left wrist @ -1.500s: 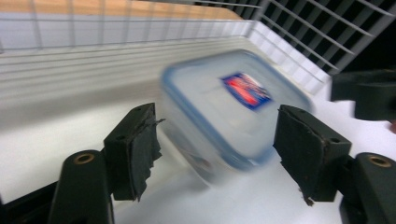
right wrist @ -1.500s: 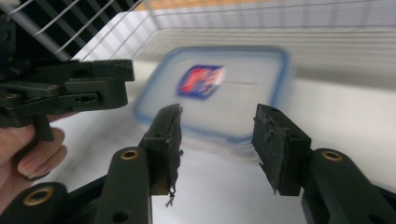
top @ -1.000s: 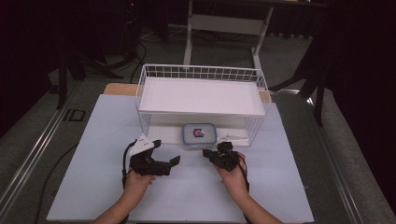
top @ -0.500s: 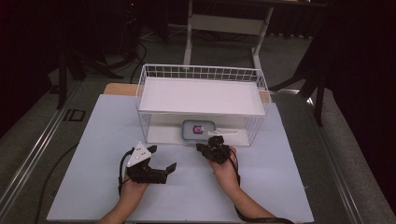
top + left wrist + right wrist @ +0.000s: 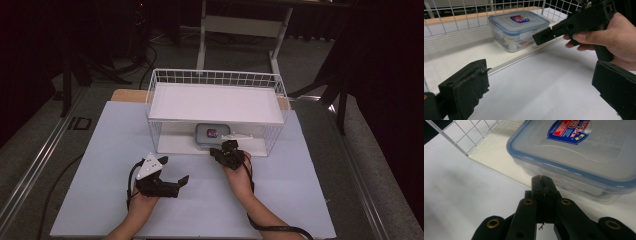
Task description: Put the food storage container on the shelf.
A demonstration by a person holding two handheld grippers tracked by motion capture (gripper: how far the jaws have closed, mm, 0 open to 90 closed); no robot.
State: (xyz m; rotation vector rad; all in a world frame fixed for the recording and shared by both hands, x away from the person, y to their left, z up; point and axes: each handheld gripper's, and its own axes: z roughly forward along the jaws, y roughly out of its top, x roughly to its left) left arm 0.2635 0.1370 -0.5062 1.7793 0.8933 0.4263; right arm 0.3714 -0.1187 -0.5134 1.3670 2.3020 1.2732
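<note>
We reach for the lidded container on the lower shelf of the wire rack.

Our right gripper (image 5: 228, 151), jaws pressed together on nothing, points at 12 o'clock at the clear container (image 5: 211, 135) just beyond its tips; we judge the jaws must part before we can grasp it. Our left gripper (image 5: 172, 184) waits at 8 o'clock with jaws spread wide and nothing between them. The wire rack (image 5: 216, 80) and its upper shelf (image 5: 215, 102) overhang the container, so only a low frontal approach seems possible.
</note>
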